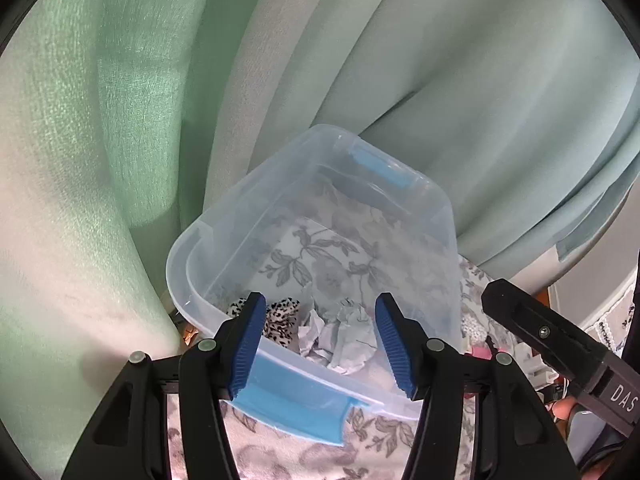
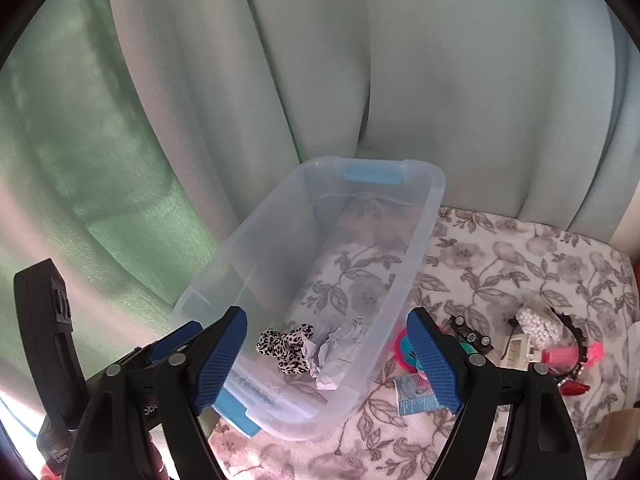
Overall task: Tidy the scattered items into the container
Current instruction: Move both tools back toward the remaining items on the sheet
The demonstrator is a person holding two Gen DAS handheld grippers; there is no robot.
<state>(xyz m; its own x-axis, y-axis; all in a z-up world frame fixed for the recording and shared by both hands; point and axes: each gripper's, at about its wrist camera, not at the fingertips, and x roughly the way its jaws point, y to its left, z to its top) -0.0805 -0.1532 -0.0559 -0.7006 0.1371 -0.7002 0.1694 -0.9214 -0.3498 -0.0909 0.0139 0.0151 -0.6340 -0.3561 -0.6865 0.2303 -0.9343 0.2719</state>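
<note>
Clear plastic container (image 2: 400, 240) holds leopard-print fabric scrunchie (image 2: 286, 346) and crumpled white paper (image 2: 340, 354).
Left tool (image 1: 320, 344) and right tool (image 2: 328, 364): fingers apart, empty, above it.

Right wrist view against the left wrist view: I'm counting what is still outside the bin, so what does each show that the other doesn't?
Only the right wrist view shows the loose items on the floral cloth beside the bin: a pink and teal round thing, a small card, a bead-filled bag and a pink clip.

Only the left wrist view shows the bin's near blue latch in full.

Both show the clear bin holding a leopard-print scrunchie and crumpled paper, with both grippers open and empty.
</note>
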